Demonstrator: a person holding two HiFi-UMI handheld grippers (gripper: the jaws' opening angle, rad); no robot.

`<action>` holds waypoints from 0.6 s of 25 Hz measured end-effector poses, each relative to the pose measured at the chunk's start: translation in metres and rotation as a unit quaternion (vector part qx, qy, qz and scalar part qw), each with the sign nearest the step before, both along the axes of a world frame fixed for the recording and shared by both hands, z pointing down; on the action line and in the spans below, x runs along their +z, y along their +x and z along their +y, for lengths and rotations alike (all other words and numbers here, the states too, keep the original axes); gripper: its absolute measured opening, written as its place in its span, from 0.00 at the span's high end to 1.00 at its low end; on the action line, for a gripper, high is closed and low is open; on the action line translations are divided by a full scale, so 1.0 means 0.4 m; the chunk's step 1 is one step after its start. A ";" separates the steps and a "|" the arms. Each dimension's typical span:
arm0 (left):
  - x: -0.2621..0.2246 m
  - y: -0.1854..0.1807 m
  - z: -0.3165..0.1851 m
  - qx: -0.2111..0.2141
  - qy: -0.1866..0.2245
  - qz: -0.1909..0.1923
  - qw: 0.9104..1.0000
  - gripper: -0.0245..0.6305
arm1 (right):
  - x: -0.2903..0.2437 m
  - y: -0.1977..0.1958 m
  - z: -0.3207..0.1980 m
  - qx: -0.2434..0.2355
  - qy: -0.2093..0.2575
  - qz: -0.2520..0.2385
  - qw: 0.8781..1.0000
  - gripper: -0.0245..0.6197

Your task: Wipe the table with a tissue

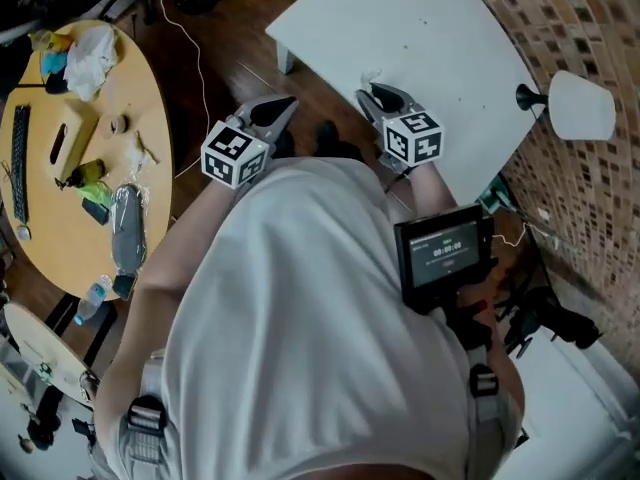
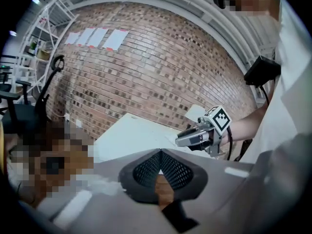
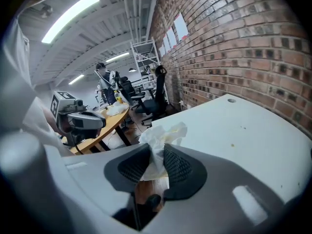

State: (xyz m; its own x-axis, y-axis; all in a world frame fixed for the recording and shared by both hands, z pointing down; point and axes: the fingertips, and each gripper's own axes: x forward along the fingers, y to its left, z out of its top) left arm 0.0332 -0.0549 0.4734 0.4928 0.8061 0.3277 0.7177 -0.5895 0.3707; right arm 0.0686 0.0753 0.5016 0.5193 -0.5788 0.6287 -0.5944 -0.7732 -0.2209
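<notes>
Tissue [image 3: 161,135], white and crumpled, is pinched between the pads of our right gripper [image 3: 157,152], with its loose end sticking out past the tips. We hold it at the near edge of the white table [image 3: 243,126], and we cannot tell whether it touches the top. Just to the left, our left gripper [image 2: 160,152] hangs off the table over the wooden floor [image 1: 240,38], its jaws closed tip to tip on nothing. Beyond the grippers the tabletop carries a few small specks and runs to the brick wall [image 3: 234,43]. Far left stands a cluttered round wooden table [image 1: 130,98].
</notes>
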 end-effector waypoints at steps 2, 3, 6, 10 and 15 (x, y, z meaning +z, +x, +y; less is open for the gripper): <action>-0.001 0.005 0.047 0.037 0.001 -0.002 0.999 0.96 | -0.001 -0.025 0.061 0.039 -0.002 -0.002 0.999 0.81; -0.002 0.006 0.069 0.054 0.002 -0.003 0.999 0.96 | -0.002 -0.038 0.091 0.058 -0.002 -0.003 0.998 0.81; -0.004 0.001 0.123 0.095 0.005 -0.002 0.995 0.96 | 0.005 -0.085 0.164 0.108 -0.001 -0.010 0.994 0.81; -0.004 0.003 0.193 0.136 0.005 0.006 0.991 0.96 | 0.011 -0.132 0.242 0.162 0.001 -0.008 0.987 0.81; -0.011 -0.018 0.300 0.187 0.014 0.007 0.982 0.96 | 0.012 -0.186 0.337 0.222 0.018 -0.005 0.975 0.81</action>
